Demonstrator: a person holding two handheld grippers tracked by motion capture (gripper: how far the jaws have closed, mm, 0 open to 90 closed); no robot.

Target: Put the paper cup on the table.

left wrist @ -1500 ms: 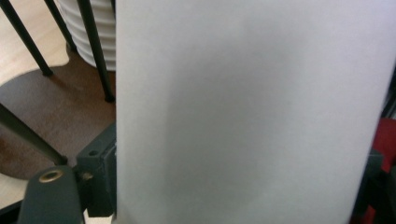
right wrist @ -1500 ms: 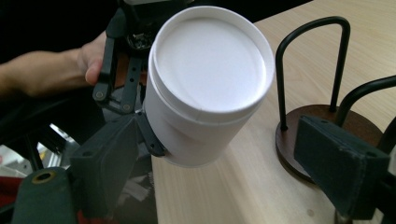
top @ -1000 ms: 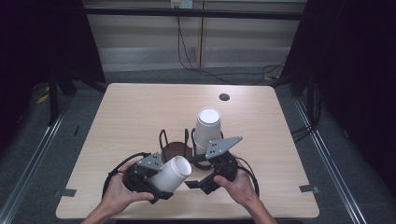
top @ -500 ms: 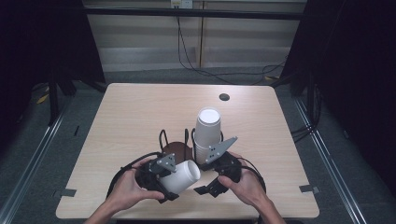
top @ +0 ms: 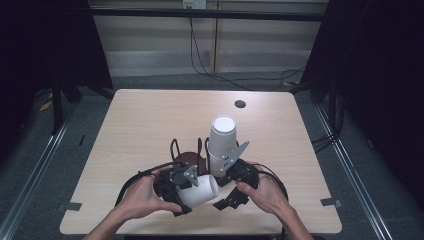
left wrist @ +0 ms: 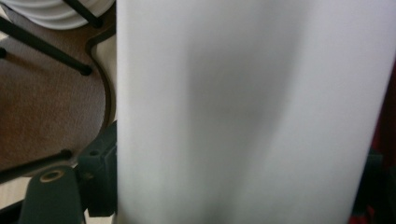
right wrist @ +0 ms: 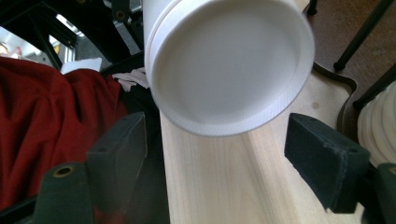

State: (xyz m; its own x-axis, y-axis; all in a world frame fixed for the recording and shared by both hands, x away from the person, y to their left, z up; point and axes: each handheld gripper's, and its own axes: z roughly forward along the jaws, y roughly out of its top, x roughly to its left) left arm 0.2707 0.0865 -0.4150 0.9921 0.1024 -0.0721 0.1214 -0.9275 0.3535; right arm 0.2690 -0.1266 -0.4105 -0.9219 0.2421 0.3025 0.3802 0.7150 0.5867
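Since a second ago the left gripper (top: 192,192) has carried the white cup (top: 200,190) toward three o'clock; its jaws, just closing, pinch the cup, lying sideways at the table's (top: 150,120) six o'clock edge; the right gripper's (right wrist: 229,154) jaws stand spread, the cup's base before them.

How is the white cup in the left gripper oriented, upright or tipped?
Tipped on its side: the white cup lies roughly level in the left gripper, its closed bottom facing the right gripper.

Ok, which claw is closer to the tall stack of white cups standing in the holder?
The right. The right claw sits just below the cup stack, its grey plate against the stack's side. The left claw, shut on a single white cup, lies farther off to the lower left.
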